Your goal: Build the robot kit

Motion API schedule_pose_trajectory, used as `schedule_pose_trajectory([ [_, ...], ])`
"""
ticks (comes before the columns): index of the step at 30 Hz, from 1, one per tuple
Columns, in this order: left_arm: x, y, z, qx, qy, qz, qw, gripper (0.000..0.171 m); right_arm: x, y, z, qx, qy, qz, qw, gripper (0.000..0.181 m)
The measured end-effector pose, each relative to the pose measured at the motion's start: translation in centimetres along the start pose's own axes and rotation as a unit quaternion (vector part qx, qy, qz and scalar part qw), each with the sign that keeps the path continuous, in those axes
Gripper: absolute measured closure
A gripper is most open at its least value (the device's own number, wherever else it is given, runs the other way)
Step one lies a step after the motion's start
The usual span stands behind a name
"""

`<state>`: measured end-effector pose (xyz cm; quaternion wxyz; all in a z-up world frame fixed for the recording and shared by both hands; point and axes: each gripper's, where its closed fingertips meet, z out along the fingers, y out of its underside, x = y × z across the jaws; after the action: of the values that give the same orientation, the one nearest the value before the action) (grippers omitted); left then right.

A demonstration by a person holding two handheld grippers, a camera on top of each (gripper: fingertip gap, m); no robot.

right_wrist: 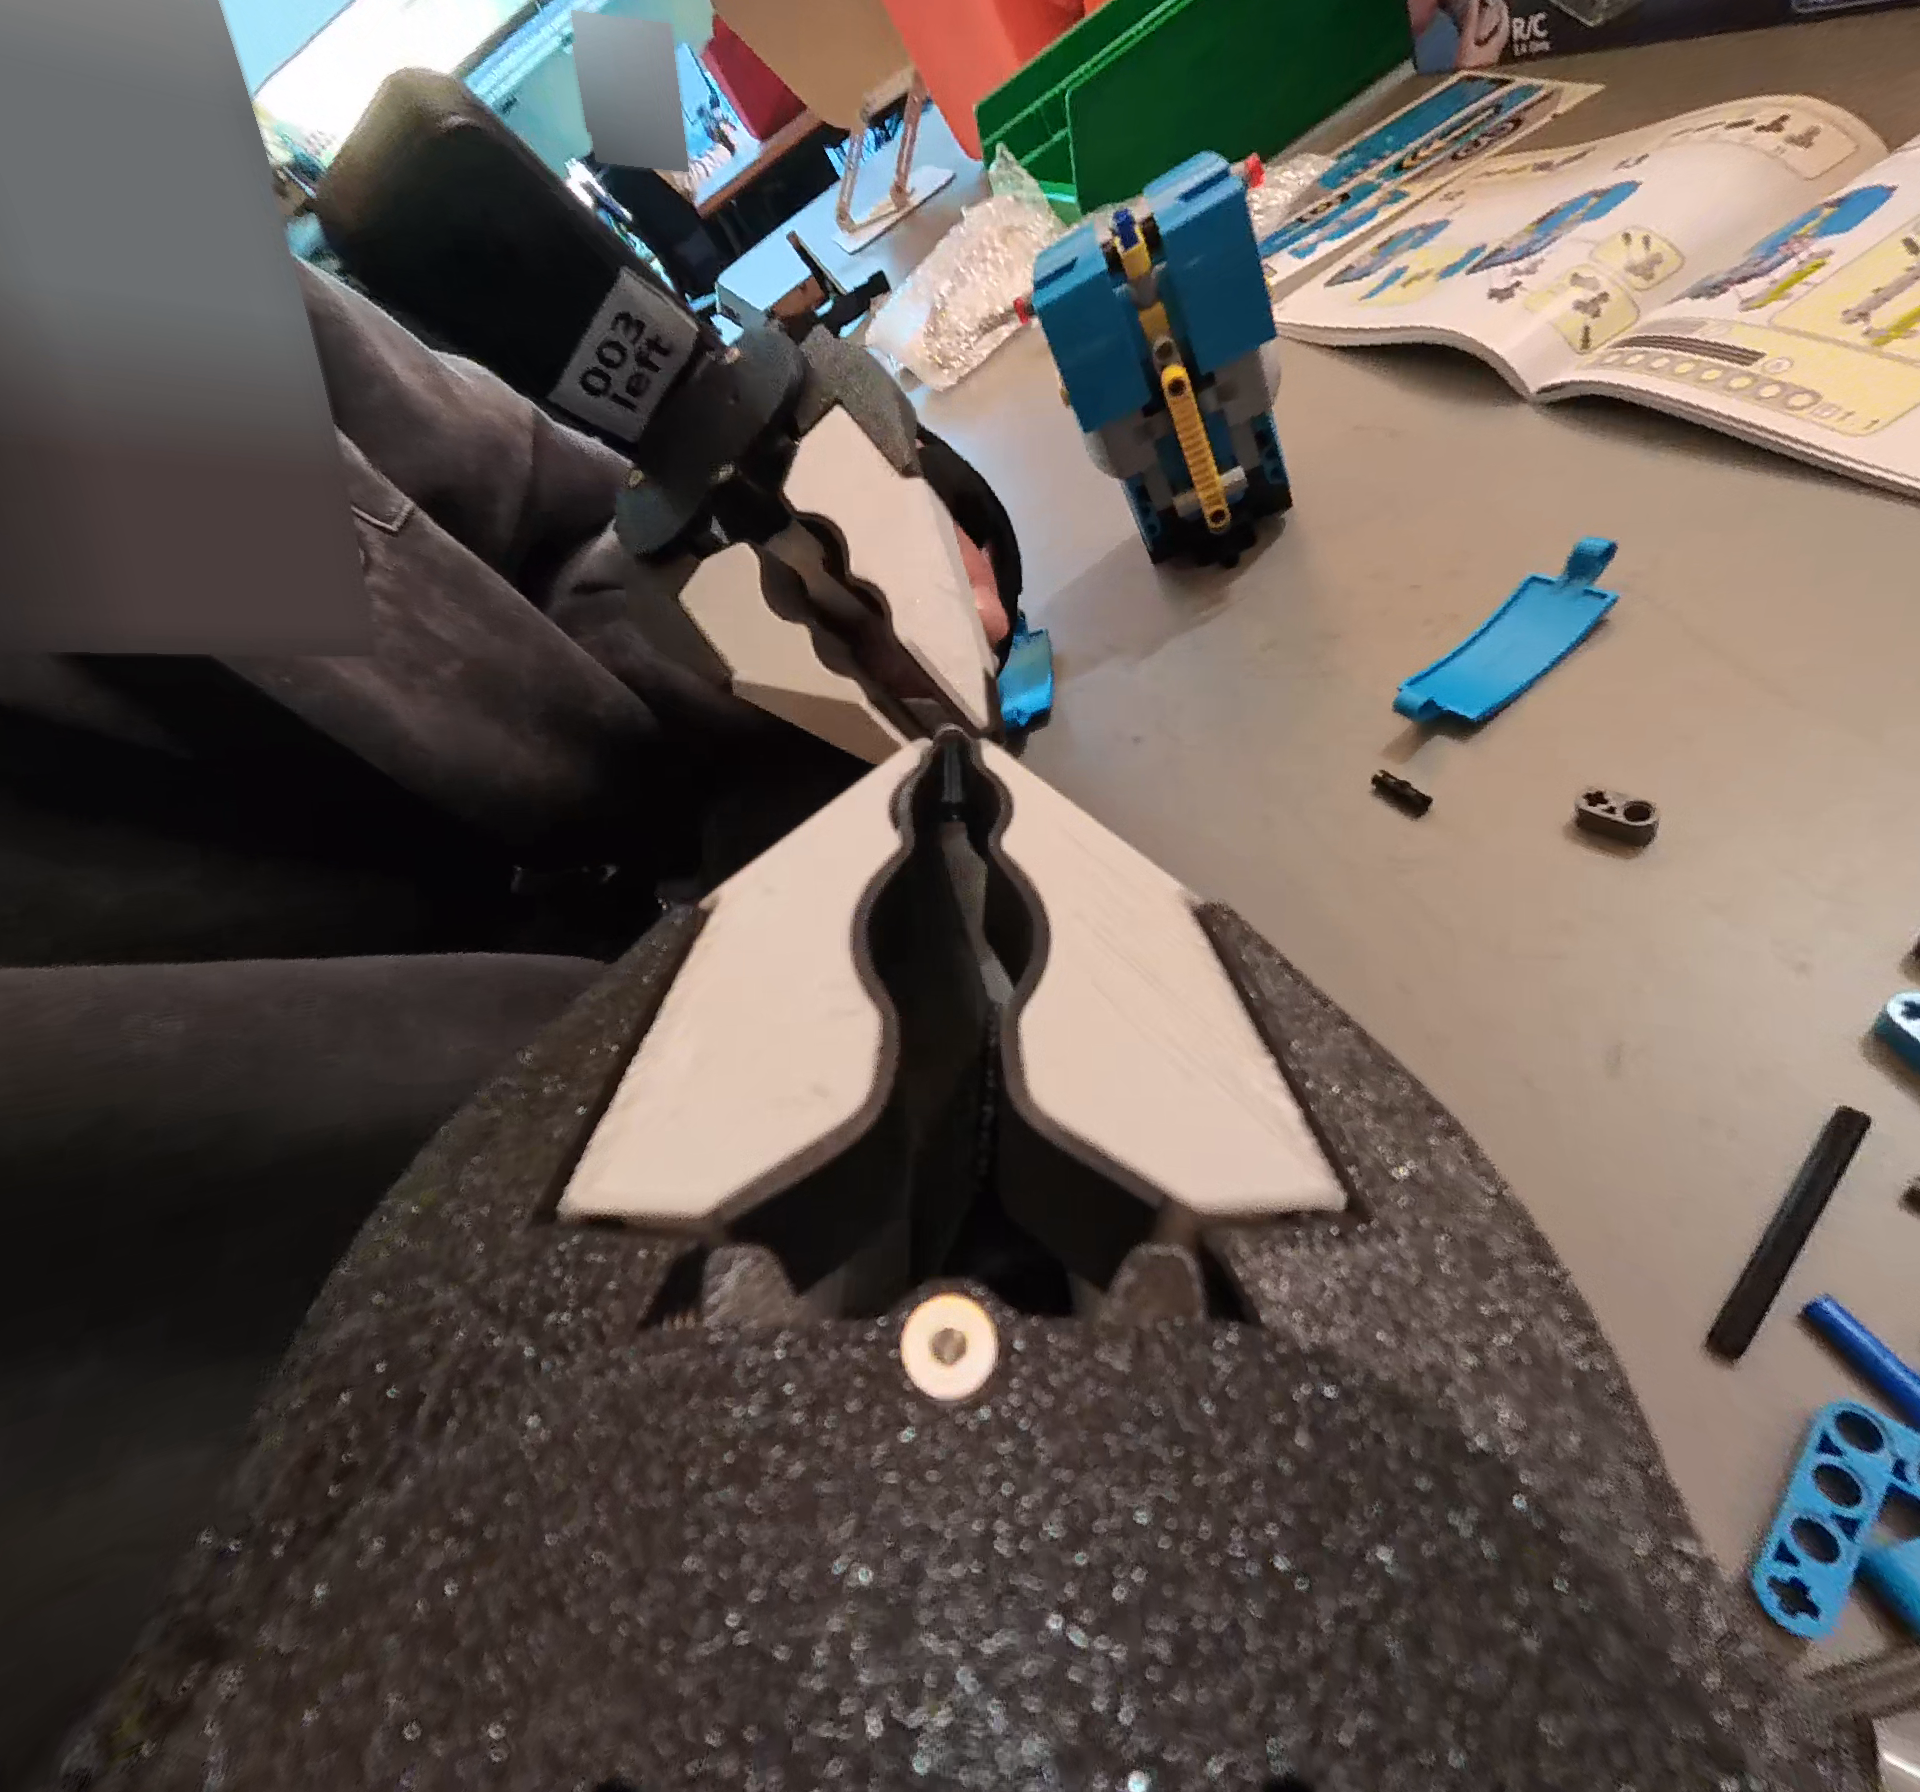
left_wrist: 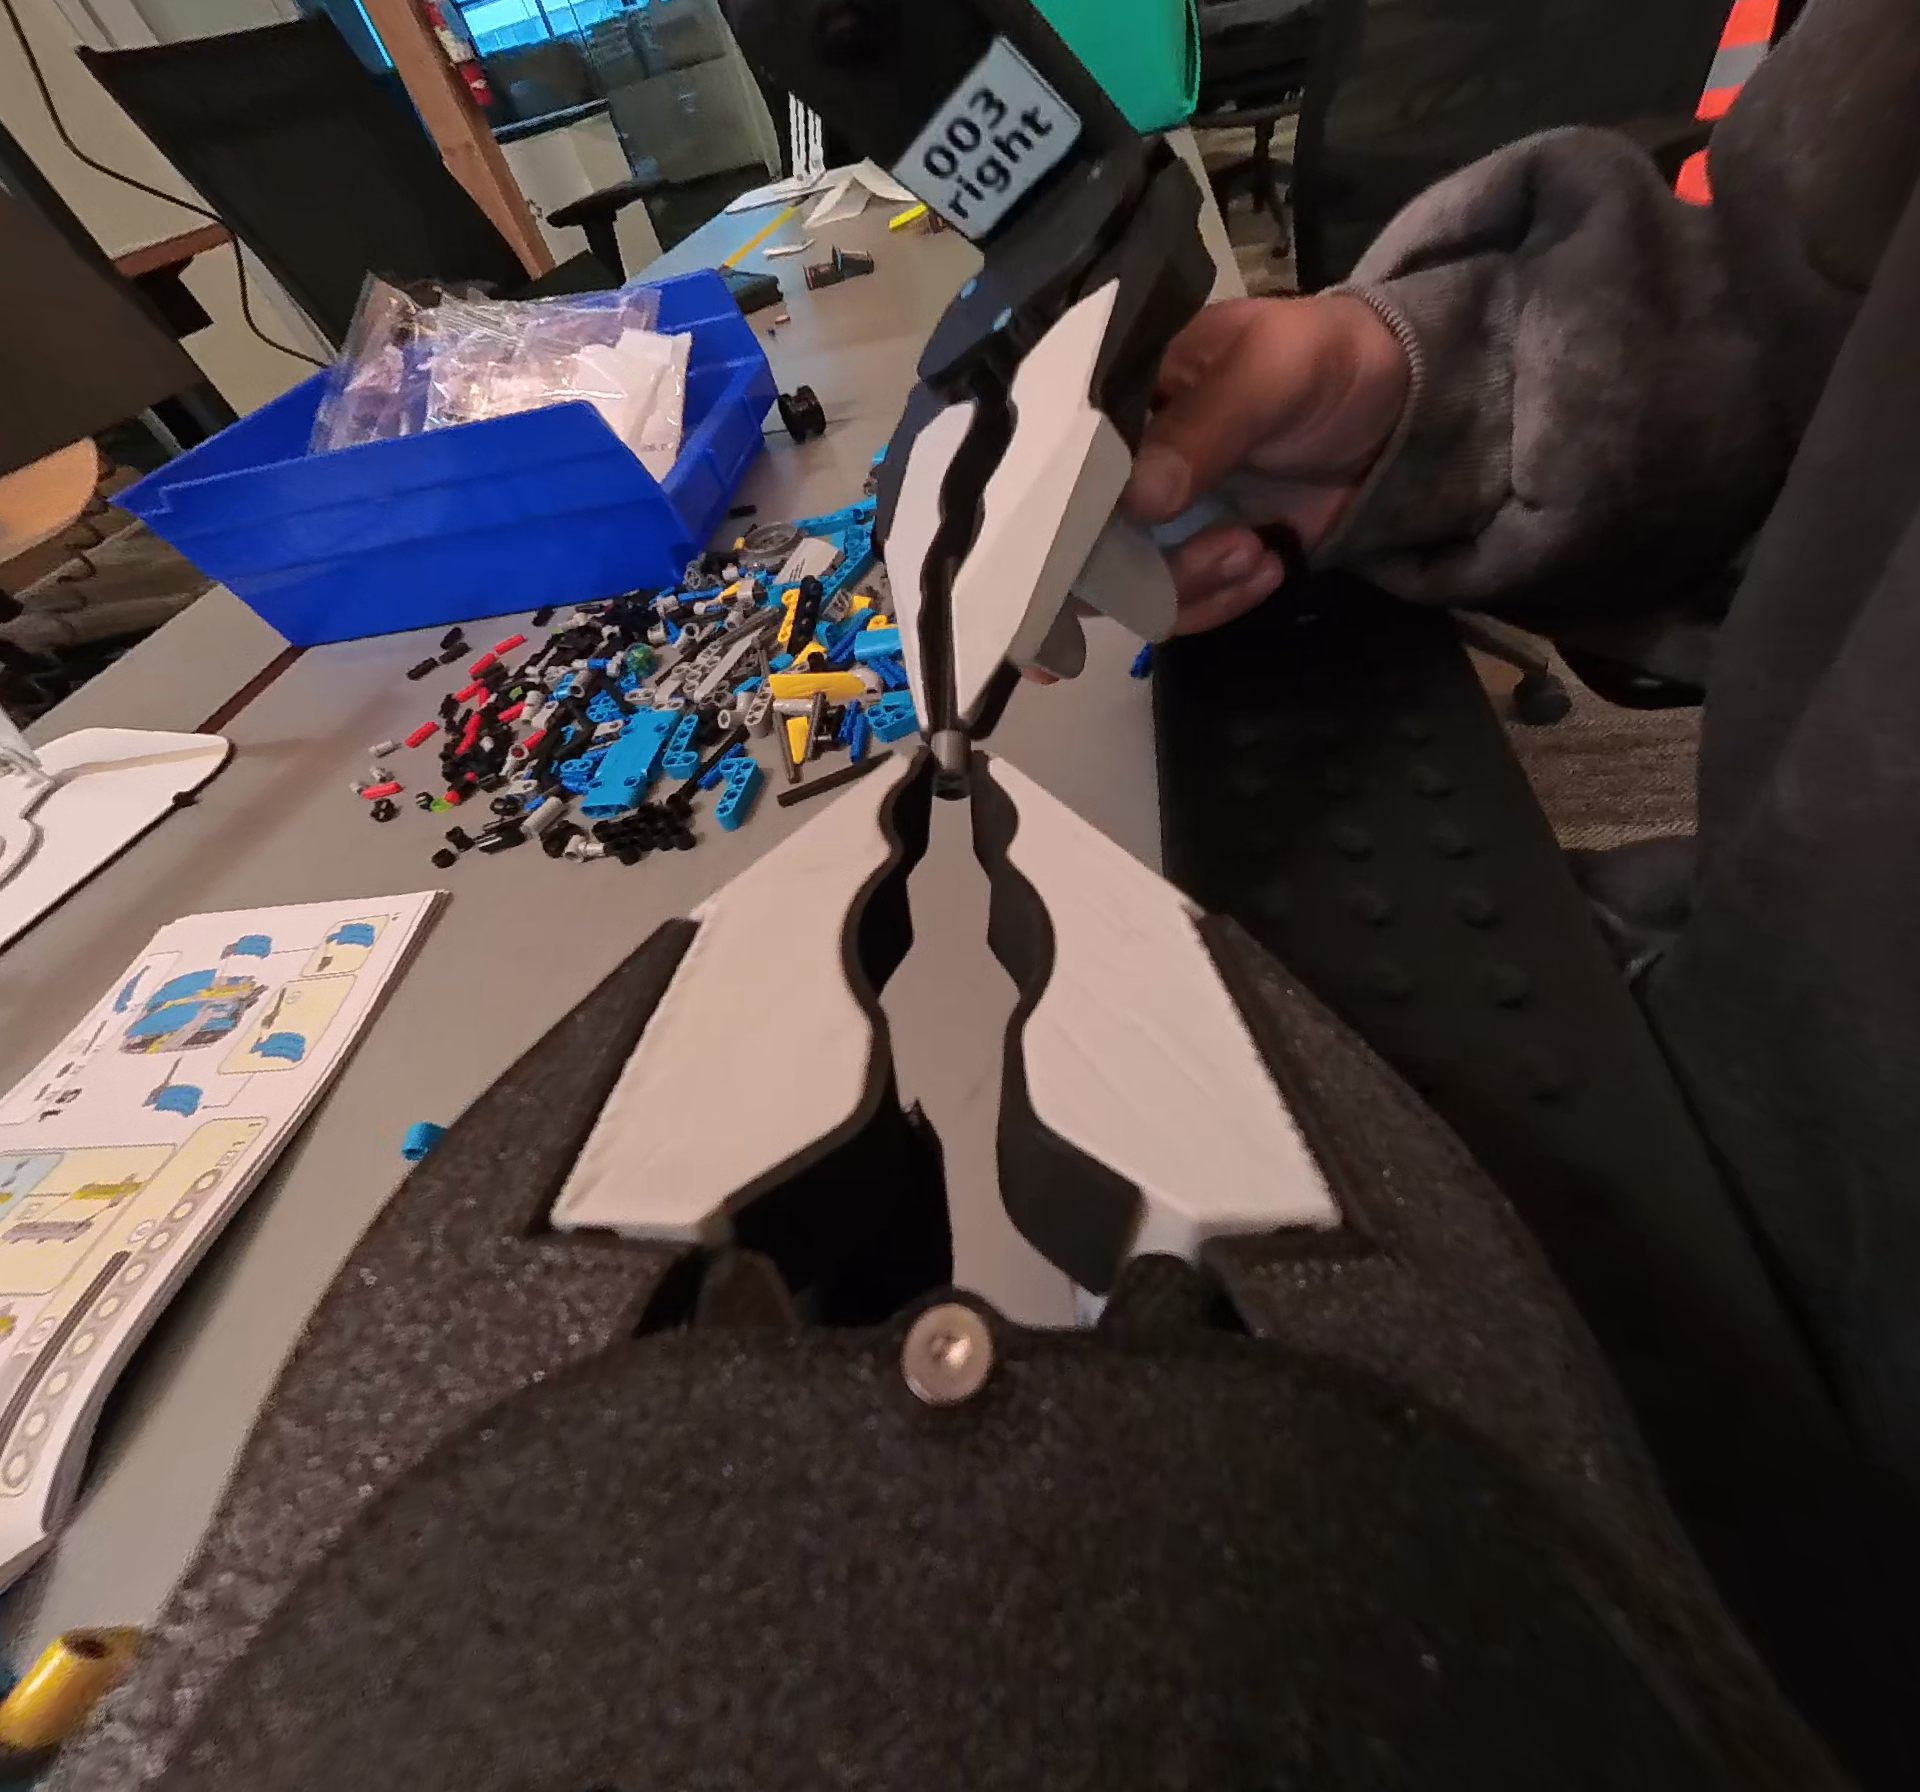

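My left gripper (left_wrist: 945,774) is shut on a small dark connector piece (left_wrist: 948,788) pinched at its tips, above the grey table (left_wrist: 312,807). My right gripper (left_wrist: 951,726) comes down from above, tip to tip with it, shut on a thin black pin with a grey end (left_wrist: 948,743). In the right wrist view my right gripper (right_wrist: 948,755) holds the black pin (right_wrist: 951,774) between its tips. The left gripper (right_wrist: 971,716) meets it from the upper left; what it holds is hidden there. The two small pieces touch where the tips meet.
A pile of blue, black, yellow and red building pieces (left_wrist: 665,703) lies before a blue bin (left_wrist: 447,495) holding plastic bags. An instruction booklet (left_wrist: 156,1098) lies at left. A part-built blue model (right_wrist: 1174,360), curved blue panel (right_wrist: 1507,646), black axle (right_wrist: 1787,1233) and grey connector (right_wrist: 1616,815) lie on the table. Both grippers' tips are close together, under 4 cm apart. The part-built blue model (right_wrist: 1174,360) is about equally far from each gripper, around 15 cm.
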<state>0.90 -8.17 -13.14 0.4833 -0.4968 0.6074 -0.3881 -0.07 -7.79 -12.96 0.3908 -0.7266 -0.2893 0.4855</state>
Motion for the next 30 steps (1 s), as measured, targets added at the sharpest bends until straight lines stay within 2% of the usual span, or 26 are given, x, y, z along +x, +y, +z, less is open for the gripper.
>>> schedule_pose_trajectory([
  [7, -0.5, 0.0, 0.0, 0.002, 0.000, -0.016, 1.000, 0.165, 0.5, -1.2, -1.4, 0.041, -0.006, 0.010, 0.999, 0.173],
  [30, -0.2, 0.2, 0.0, -0.006, 0.000, -0.015, 1.000, 0.166, 0.2, -0.5, -0.5, 0.022, -0.002, 0.003, 1.000, 0.178],
])
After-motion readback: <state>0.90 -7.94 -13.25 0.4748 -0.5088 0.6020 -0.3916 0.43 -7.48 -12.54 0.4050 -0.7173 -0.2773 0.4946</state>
